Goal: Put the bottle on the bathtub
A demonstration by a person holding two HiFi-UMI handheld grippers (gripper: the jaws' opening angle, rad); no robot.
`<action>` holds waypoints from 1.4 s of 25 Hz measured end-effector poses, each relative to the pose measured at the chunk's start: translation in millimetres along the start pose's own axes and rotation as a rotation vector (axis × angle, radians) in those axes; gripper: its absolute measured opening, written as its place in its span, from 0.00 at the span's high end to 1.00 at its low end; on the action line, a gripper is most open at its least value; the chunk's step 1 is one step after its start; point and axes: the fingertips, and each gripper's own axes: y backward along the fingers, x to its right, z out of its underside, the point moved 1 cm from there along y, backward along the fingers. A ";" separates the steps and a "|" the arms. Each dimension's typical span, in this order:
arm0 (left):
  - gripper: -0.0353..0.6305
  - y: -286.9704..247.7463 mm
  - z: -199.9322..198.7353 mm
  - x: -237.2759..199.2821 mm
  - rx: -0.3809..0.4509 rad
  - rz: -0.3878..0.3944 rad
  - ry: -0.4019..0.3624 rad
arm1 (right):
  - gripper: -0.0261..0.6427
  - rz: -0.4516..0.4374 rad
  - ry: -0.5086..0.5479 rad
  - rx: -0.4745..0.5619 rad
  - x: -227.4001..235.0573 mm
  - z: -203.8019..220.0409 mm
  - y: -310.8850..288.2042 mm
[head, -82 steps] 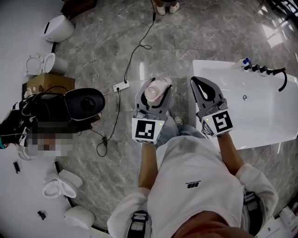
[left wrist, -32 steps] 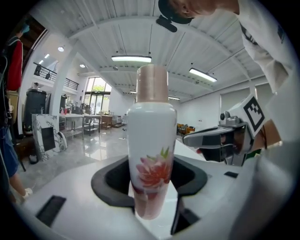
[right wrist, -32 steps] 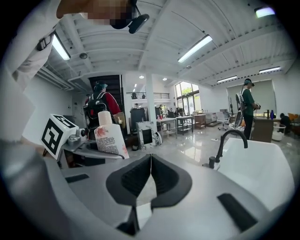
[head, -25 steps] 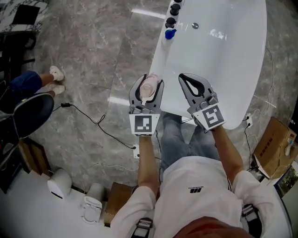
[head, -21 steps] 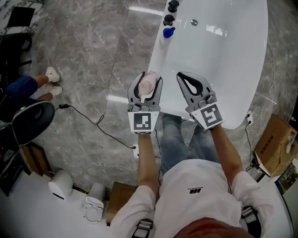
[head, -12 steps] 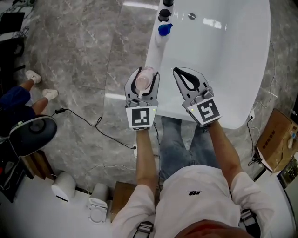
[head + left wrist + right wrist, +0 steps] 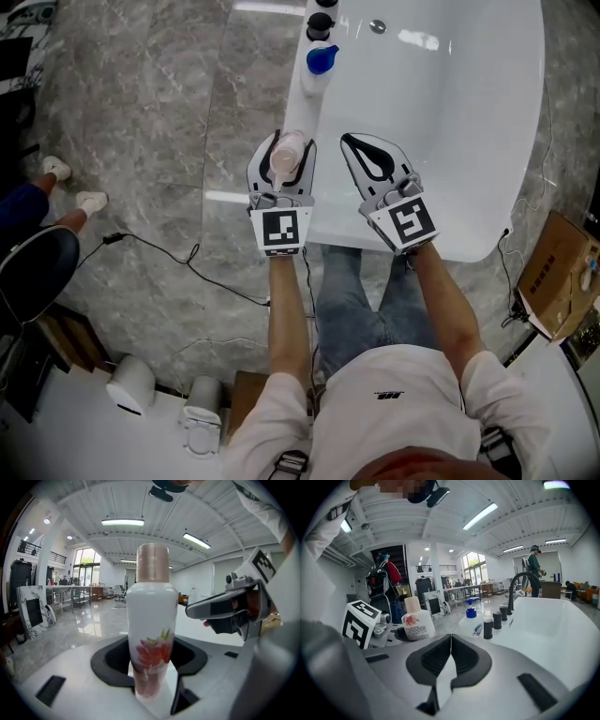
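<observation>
Left fingers point(image 7: 256, 165) are pinching the upright bottle point(image 7: 152, 620) just by the bathtub rim point(image 7: 309, 112) (right fingers point(image 7: 433, 660) pressed together, empty).

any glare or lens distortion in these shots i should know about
Head view: sharp, with white glare patches on the bathtub basin and a bright streak on the glossy floor. Left gripper view: heavy fisheye with black corners, the bottle in focus. Right gripper view: same fisheye bending, ceiling light blown out.
</observation>
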 end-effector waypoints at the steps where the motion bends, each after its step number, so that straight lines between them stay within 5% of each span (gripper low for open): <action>1: 0.61 -2.9 2.4 0.8 -0.003 0.002 -0.004 | 0.97 0.003 -0.002 0.000 0.8 1.8 0.0; 21: 0.55 -19.0 19.7 1.9 -0.019 -0.032 -0.021 | 0.97 -0.002 -0.012 -0.017 5.8 16.4 1.5; 35: 0.49 18.3 -11.7 1.5 0.016 -0.089 0.031 | 0.97 -0.042 0.033 -0.023 -8.0 -15.2 15.1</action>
